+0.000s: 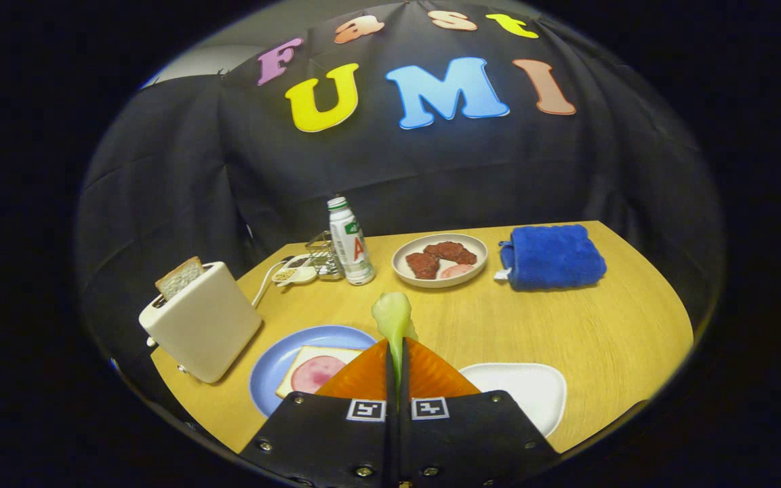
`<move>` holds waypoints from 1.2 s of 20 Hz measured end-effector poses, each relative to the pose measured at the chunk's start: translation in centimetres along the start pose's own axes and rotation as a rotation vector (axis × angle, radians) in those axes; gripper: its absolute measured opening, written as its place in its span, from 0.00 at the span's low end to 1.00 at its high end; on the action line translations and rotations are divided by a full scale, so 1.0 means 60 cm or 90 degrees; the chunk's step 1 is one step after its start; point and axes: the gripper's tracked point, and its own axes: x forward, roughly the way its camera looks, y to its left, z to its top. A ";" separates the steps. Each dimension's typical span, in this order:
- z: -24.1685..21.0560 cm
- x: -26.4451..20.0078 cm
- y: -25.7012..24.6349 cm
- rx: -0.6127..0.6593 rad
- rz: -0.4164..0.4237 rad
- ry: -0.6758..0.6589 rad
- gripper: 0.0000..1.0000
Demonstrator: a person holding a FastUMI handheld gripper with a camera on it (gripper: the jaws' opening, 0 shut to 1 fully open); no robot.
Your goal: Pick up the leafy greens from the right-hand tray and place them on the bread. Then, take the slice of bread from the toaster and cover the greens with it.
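Both fingers of gripper [397, 352] clamp leafy greens [392, 316]; held above table, betw blue plate [275, 362] & white tray [533, 393]

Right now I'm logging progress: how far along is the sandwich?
Done: the greens are off the white tray, pinched in the shut gripper. In hand: carrying them toward the bread with ham on the blue plate. Left: drop them there, then fetch the slice from the toaster.

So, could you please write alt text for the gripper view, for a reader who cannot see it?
The tongs are shut on a pale leafy green, held above a wooden table. Just below sit a blue plate with bread and a ham slice, and a white tray. A toaster holding a bread slice stands beside the plate.
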 end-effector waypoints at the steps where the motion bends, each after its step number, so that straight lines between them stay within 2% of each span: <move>1: 0.004 0.003 0.028 -0.006 0.019 -0.001 0.00; 6: 0.009 0.039 0.153 -0.008 0.099 -0.005 0.00; 10: -0.044 0.088 0.210 -0.005 0.126 0.033 0.00; 17: -0.067 0.139 0.175 -0.012 0.052 0.040 0.01; 20: -0.063 0.141 0.160 -0.023 0.025 0.031 0.12; 22: -0.064 0.141 0.158 -0.026 0.022 0.033 0.12; 24: -0.065 0.141 0.151 -0.028 0.011 0.033 0.20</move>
